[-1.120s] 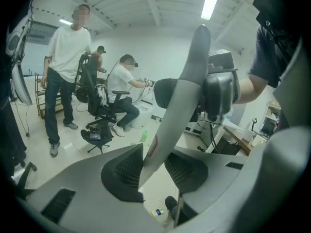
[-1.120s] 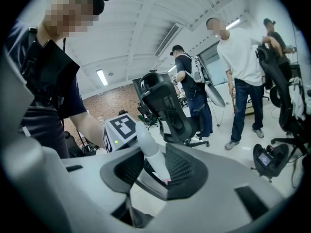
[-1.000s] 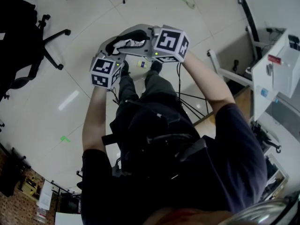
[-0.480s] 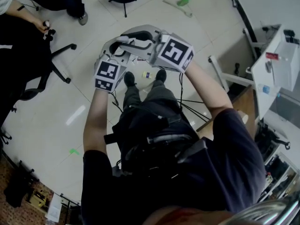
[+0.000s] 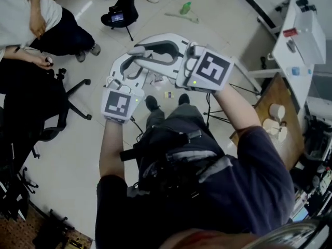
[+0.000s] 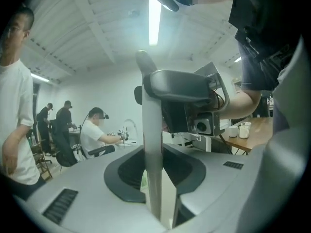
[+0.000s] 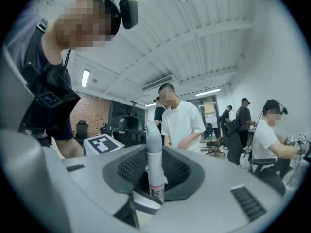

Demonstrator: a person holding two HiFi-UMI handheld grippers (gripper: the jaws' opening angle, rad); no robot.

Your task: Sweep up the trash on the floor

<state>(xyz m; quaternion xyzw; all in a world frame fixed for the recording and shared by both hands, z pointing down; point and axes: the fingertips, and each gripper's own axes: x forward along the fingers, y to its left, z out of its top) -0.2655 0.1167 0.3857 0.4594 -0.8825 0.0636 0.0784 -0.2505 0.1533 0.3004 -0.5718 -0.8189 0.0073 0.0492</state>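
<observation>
We find the left claw (image 6: 155, 183) clenched on a pale pole (image 6: 148, 130), and its jaws have just been closing. The right claw (image 7: 154, 181) grips a white stick (image 7: 153, 154) (labelled near its base), its jaws likewise closing lately. The trash (image 5: 167, 94) lies on the floor (image 5: 78, 139) well below both claws, between the shoes (image 5: 151, 104).

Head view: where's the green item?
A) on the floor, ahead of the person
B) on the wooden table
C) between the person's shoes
A: the green item lies on the pale floor near the top of the picture, well ahead of the shoes and off the table.
</observation>
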